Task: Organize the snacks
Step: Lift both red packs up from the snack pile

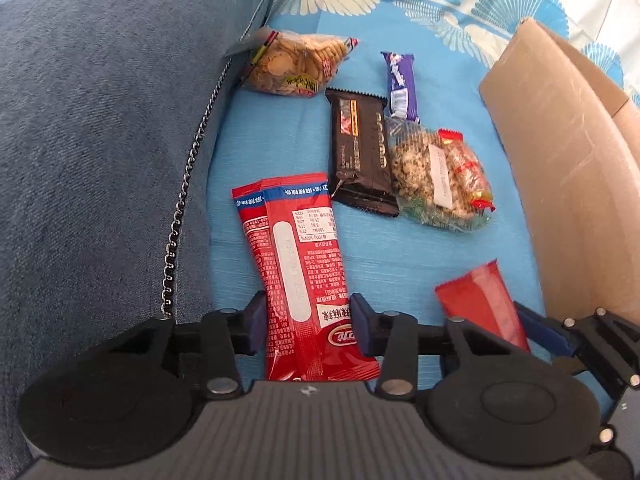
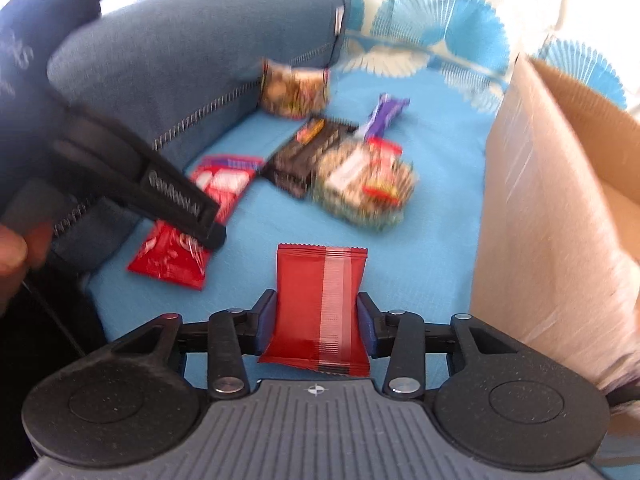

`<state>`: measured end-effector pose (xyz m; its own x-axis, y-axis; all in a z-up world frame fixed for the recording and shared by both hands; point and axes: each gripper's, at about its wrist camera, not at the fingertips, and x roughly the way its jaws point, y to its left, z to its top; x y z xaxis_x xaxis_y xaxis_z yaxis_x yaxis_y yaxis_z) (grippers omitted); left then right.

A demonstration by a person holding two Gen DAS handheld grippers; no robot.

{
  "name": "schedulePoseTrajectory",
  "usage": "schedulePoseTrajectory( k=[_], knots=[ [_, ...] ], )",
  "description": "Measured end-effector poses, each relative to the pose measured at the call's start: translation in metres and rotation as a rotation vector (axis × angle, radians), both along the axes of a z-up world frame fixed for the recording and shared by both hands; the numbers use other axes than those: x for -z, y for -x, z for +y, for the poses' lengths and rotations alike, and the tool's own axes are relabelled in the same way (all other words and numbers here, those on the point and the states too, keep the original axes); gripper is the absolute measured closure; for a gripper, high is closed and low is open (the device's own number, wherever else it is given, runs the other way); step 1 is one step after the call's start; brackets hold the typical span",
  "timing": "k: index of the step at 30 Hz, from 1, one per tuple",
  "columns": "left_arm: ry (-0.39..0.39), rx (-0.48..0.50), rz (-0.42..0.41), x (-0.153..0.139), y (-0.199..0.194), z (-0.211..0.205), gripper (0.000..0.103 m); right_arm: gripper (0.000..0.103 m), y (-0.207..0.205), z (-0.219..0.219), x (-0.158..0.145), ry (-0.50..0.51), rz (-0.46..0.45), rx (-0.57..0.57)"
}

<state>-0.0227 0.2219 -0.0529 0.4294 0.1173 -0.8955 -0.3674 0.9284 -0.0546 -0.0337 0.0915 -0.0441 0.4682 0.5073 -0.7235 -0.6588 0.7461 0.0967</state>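
Red packet (image 2: 320,312) nearest — cardboard box (image 2: 552,208) beside, contents hidden.

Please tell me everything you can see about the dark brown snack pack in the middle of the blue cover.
The dark brown snack pack is a flat, oblong, glossy wrapper with crimped, zigzag ends, pale lettering down one side and a small red-orange picture near its far end. It looks sealed and lies flat on the blue cover. Its right edge touches the clear bag of nuts; the purple bar lies by its far right corner. No hand-held gripper touches it.
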Motion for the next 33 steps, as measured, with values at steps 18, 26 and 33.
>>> schedulePoseTrajectory(
  k=[18, 26, 33],
  knots=[
    [-0.008, 0.007, -0.105, -0.013, 0.009, -0.004, 0.058, 0.059, -0.002, -0.003, -0.003, -0.003, -0.017, 0.013],
    [-0.014, 0.001, -0.124, -0.015, 0.011, -0.004, 0.058, 0.059, -0.002, -0.006, -0.012, -0.022, -0.063, 0.014],
    [-0.02, -0.004, -0.146, -0.018, 0.015, -0.004, 0.058, 0.059, -0.001, -0.008, -0.019, -0.043, -0.094, 0.011]
  ],
)
